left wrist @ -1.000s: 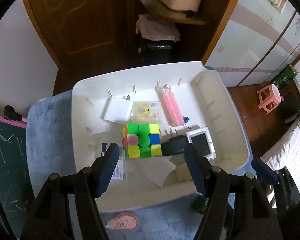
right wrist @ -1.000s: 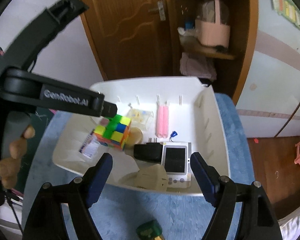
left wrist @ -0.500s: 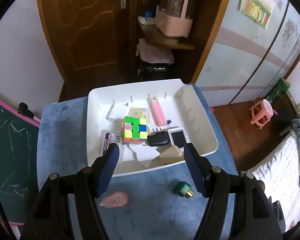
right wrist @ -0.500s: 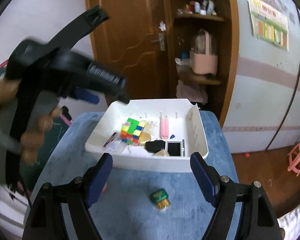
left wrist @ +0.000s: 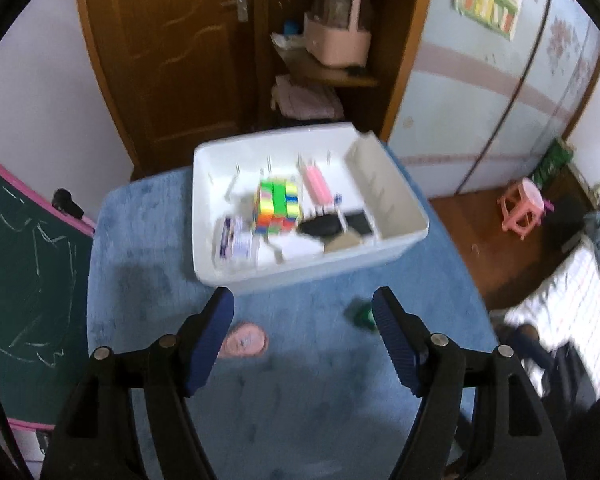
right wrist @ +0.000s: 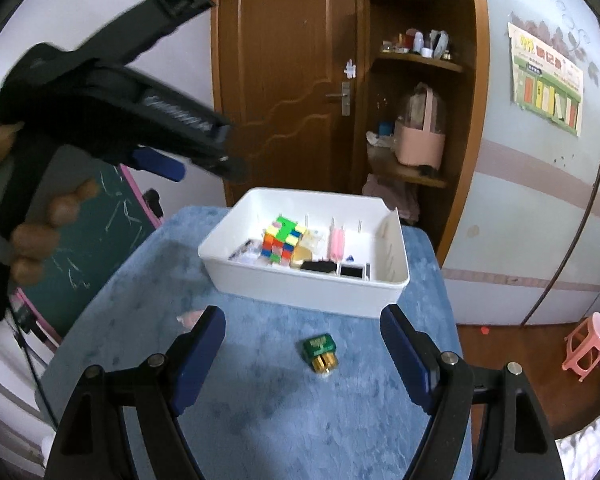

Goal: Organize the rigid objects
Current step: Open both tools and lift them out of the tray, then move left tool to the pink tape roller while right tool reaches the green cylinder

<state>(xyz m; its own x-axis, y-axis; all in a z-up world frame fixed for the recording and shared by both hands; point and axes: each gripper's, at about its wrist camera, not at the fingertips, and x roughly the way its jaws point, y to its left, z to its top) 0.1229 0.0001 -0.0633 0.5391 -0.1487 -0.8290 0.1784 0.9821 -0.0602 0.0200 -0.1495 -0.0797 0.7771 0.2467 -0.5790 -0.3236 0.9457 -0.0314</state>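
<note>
A surface covered in blue plush fabric [right wrist: 260, 392] carries everything here. Straight on it, ahead of the right jaws and well beyond them, sits a white bin [right wrist: 312, 292], its near wall facing them. Nearer, just ahead of the right jaws and between their two sides, lies a small green block with gold prongs [right wrist: 320, 352], apart from the bin. In the left wrist view a flat pink disc [left wrist: 244, 340] lies just beside the left-hand jaw, and the green block [left wrist: 362, 316] shows blurred near the right-hand jaw, with the bin [left wrist: 300, 276] beyond both
</note>
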